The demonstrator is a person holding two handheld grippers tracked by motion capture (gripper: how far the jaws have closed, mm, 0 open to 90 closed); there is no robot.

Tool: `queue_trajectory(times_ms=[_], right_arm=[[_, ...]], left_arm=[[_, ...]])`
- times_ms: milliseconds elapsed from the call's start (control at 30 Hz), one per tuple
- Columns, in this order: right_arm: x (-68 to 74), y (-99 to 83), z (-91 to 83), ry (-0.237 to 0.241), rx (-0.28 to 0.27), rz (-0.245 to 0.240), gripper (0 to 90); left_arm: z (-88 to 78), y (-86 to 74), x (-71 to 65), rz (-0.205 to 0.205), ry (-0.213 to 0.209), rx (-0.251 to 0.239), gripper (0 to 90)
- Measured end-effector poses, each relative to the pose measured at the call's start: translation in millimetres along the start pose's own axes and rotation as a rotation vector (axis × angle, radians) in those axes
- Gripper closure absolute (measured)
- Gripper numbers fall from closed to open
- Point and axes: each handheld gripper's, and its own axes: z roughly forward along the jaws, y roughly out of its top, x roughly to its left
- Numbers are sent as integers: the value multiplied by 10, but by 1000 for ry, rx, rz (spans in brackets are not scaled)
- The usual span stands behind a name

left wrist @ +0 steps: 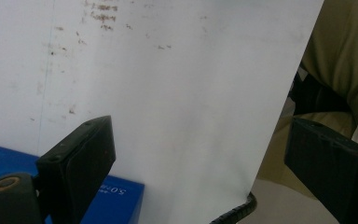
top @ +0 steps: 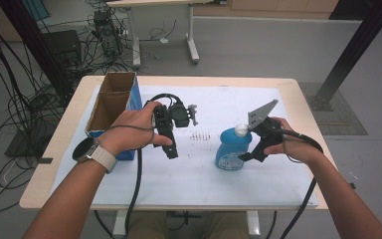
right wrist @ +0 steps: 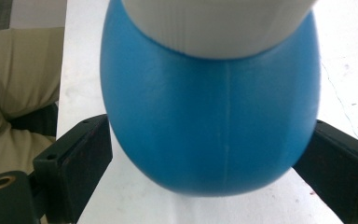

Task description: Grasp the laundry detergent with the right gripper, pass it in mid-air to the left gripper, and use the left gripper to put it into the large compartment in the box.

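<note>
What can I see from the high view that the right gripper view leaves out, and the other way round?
The high view takes in the open cardboard box, the left claw and the person's wristwatch. The right gripper view shows, close up, the ribbing on the white cap and the right claw with one jaw on each side of the bottle. Both show the blue bottle on the white table cover.

A wooden table (top: 288, 84) carries a white sheet (top: 229, 179), blue bottle (top: 231, 149) and cardboard box (top: 110, 102).
</note>
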Motion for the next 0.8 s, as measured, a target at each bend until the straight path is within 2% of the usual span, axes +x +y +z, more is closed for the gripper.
queue_trajectory(times_ms=[300, 800], right_arm=[[5, -31, 20, -5, -39, -5, 93], [6, -71, 61, -8, -70, -19, 122]], left_arm=[[14, -5, 5, -4, -2, -3, 91], [30, -20, 11, -9, -4, -4, 91]])
